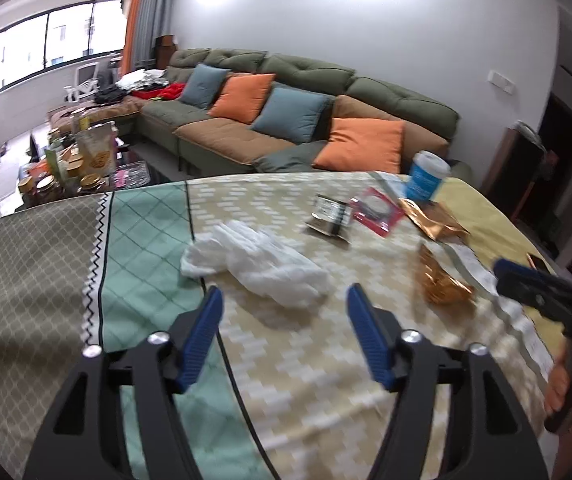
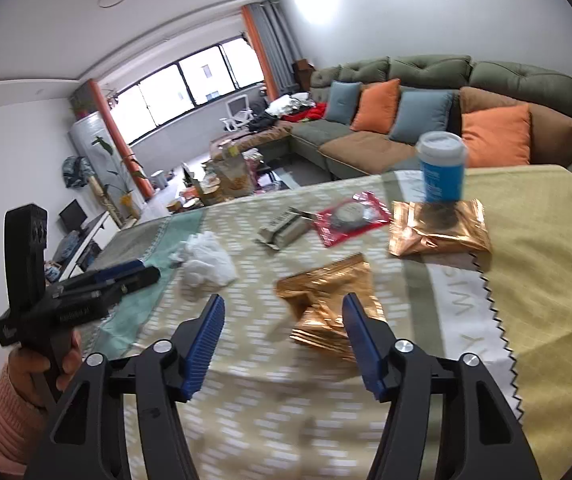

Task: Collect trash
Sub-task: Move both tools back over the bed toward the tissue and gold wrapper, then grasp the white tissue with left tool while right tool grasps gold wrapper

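Trash lies on a table with a patchwork cloth [image 1: 293, 364]. A crumpled white tissue [image 1: 254, 262] lies just beyond my open, empty left gripper [image 1: 282, 300]; it also shows in the right wrist view [image 2: 206, 260]. A crumpled gold wrapper [image 2: 325, 300] lies between the tips of my open right gripper [image 2: 284, 308], nearer the right finger; it shows in the left view [image 1: 441, 280]. Further back lie a second gold wrapper [image 2: 437, 228], a red packet [image 2: 351, 218], a small grey carton [image 2: 284, 230] and a blue paper cup [image 2: 443, 168].
A green and brown sofa [image 1: 286, 120] with orange and blue cushions stands behind the table. A low table [image 1: 74, 160] crowded with jars and snack bags stands at the left. The table's far edge [image 2: 525, 168] runs near the cup.
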Action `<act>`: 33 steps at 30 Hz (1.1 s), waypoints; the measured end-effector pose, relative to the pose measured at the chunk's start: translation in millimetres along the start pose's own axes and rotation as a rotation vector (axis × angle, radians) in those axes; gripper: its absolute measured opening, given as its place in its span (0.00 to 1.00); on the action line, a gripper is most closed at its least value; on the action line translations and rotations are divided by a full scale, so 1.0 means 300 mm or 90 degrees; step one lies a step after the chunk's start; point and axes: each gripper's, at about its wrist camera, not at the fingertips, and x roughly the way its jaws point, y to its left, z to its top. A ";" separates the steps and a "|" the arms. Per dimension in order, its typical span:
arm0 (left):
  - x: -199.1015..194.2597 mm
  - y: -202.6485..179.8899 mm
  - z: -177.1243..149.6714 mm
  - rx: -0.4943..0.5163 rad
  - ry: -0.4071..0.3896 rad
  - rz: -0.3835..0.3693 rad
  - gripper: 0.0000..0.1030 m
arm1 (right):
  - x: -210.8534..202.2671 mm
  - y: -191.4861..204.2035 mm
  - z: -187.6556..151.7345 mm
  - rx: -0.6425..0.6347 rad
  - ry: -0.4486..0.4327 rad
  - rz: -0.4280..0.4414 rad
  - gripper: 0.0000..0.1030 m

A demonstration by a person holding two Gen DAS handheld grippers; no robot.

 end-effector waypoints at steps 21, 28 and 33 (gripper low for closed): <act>0.253 0.094 0.066 -0.070 0.107 -0.014 0.19 | 0.107 -0.069 -0.010 0.012 0.068 -0.016 0.66; 0.186 0.094 0.033 -0.072 0.094 -0.035 0.14 | 0.145 -0.069 -0.001 0.007 0.091 -0.025 0.58; 0.089 0.092 -0.011 -0.069 0.071 -0.045 0.14 | 0.161 -0.073 -0.005 0.006 0.104 -0.029 0.48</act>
